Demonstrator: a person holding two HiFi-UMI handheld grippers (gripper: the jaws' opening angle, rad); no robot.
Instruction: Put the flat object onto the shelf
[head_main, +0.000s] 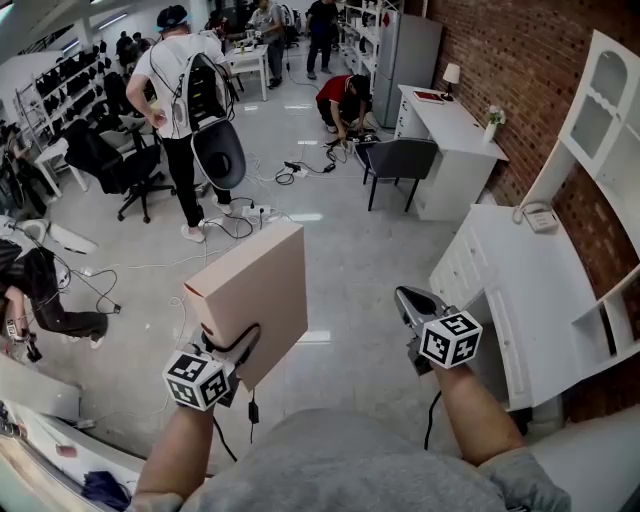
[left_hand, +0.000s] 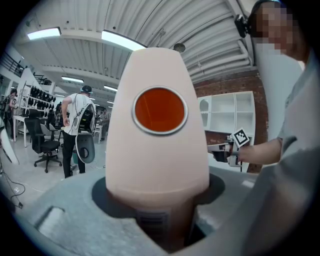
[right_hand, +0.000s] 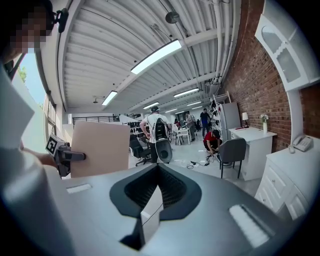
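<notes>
Lining grey floor (head_main: 350, 250): brick wall (head_main: 500, 60), white shelf (head_main: 590, 125)

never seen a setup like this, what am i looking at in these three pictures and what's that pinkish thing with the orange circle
There is no robot here. A person holds a hand-held claw in each hand, and each claw carries a cube of square markers. The head view looks down from a camera on the person's head. The other two views come from cameras riding on each claw, looking along its jaws.

The left claw is closed on the lower edge of a flat pale-pink cardboard box, held upright above the floor. In the left gripper view that box fills the middle and shows an orange round disc.

The right claw is shut with nothing in it. To the right stands a white dresser with a white telephone on top, and white shelves rise behind it.
</notes>
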